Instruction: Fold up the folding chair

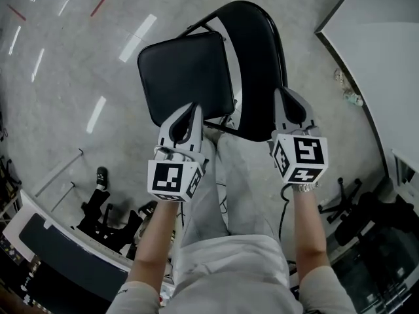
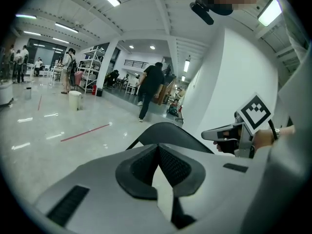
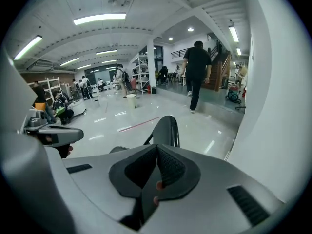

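A black folding chair stands unfolded on the glossy grey floor below me, its padded seat [image 1: 186, 77] to the left of its curved backrest [image 1: 256, 57]. My left gripper [image 1: 194, 107] is shut and empty, its tip over the seat's near edge. My right gripper [image 1: 280, 93] is also shut and empty, its tip beside the backrest's right rim. The left gripper view shows the closed jaws of the left gripper [image 2: 157, 149], the backrest top [image 2: 168, 132] beyond them, and the right gripper [image 2: 233, 133] off to the right. In the right gripper view the right gripper [image 3: 157, 149] points at the backrest [image 3: 165, 129].
A white table or partition [image 1: 376, 51] stands close at the right. Black stands and tripod legs [image 1: 108, 211] lie on the floor at lower left, and a wheeled base [image 1: 344, 201] at lower right. A person in black [image 3: 196, 74] walks far off, beyond a red floor line [image 2: 85, 132].
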`<move>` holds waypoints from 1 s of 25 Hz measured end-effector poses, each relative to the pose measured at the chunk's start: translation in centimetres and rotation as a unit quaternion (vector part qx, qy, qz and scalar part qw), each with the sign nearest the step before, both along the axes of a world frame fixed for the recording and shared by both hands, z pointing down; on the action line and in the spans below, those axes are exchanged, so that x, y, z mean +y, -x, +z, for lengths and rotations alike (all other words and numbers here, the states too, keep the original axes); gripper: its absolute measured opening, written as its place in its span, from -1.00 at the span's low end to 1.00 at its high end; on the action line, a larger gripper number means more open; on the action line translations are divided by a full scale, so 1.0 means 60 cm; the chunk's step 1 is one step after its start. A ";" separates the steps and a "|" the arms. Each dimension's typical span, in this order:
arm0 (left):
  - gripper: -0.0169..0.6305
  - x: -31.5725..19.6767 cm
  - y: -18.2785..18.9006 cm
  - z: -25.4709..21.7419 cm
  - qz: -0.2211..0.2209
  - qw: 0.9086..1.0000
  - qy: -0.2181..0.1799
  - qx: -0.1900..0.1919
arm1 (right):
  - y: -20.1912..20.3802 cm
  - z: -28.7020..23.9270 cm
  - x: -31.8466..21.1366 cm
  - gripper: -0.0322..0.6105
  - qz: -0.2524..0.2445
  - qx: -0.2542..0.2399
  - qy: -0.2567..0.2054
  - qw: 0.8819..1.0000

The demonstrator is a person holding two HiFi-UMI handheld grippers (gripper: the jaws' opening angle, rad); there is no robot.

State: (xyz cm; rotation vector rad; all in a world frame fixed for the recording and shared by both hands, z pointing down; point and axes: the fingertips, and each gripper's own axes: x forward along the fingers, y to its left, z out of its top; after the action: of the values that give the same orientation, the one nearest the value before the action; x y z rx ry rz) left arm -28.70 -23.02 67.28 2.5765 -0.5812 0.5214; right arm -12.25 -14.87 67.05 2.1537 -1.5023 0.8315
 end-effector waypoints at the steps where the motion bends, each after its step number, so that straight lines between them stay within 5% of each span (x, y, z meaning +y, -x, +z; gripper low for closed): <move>1: -0.91 0.005 -0.005 0.009 0.002 1.000 0.003 0.000 | -0.016 0.003 -0.002 -0.89 0.002 0.008 0.000 1.000; 9: -0.91 0.026 -0.018 0.079 -0.007 1.000 0.017 -0.020 | -0.067 0.082 -0.003 -0.41 0.003 -0.034 0.027 0.999; 18: -0.91 0.022 -0.015 0.121 -0.041 0.999 0.014 -0.026 | -0.062 0.114 -0.017 -0.39 -0.013 -0.078 0.032 0.996; 25: -0.91 0.006 0.030 0.172 -0.073 0.996 0.027 -0.048 | -0.067 0.122 -0.017 -0.40 0.029 -0.090 0.056 0.994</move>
State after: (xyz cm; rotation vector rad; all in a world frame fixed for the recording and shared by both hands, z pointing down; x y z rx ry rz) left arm -30.51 -22.66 77.60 2.4446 -0.7714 0.6037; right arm -8.25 -15.88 74.40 2.0949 -1.4451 1.1301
